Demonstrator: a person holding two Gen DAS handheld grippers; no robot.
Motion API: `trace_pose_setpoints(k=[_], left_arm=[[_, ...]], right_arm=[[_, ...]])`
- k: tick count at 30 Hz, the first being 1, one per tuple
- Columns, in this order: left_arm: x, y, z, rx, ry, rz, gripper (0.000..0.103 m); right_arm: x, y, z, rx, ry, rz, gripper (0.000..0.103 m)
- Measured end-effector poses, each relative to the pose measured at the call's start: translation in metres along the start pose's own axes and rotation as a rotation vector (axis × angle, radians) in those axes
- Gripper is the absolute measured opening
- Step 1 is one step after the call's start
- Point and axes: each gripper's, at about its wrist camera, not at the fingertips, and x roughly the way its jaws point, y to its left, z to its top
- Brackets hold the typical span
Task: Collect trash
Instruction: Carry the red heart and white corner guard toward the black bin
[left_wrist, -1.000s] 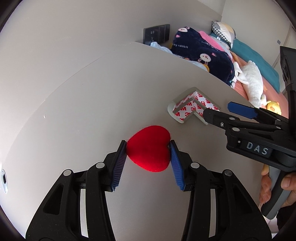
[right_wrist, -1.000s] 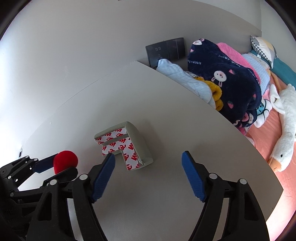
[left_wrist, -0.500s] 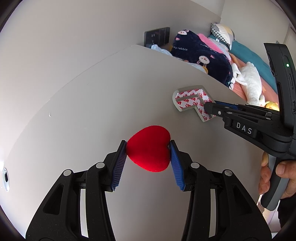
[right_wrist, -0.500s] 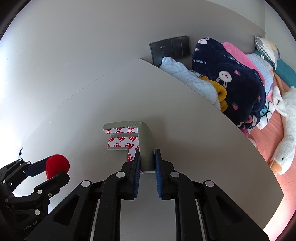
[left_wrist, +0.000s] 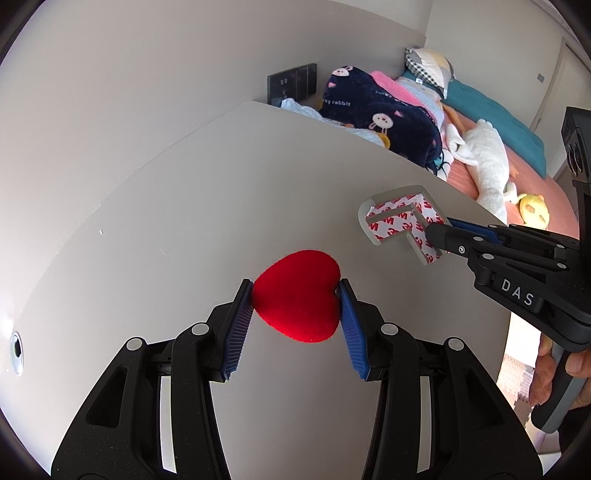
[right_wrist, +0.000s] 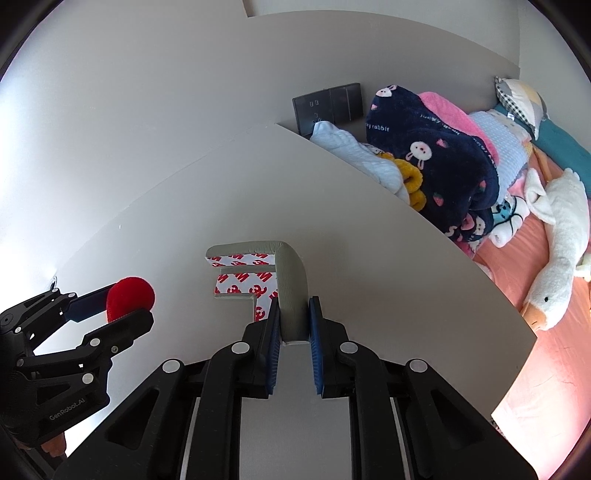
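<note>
Red felt fills my left gripper (left_wrist: 295, 302): its pads are clamped on the 2 sides of the heart (left_wrist: 298, 295), held just over the grey table (left_wrist: 207, 206). My right gripper (right_wrist: 293, 321) is pinched on 1 leg of the grey foam corner guard (right_wrist: 291, 284), whose taped inner face shows red print; whether it rests on the table or is lifted I cannot tell. I judge both pieces of trash are picked up, so carrying comes next. No bin shows in either view, so I must find one first.
</note>
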Motion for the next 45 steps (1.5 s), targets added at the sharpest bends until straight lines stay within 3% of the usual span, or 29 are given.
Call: trace_pose_setpoints(k=[23,45], left_arm=[[-0.052,-0.091,-0.043,0.096,-0.041,-0.048,0.045],[-0.080,-0.177,-0.079,0.235,-0.056,-0.139,0.045]], right_arm=[[-0.112,-0.036,-0.082,0.056,-0.083,0.007,0.016],[-0.193,-0.091,-0.155,0.162,-0.143,-0.061,0.016]])
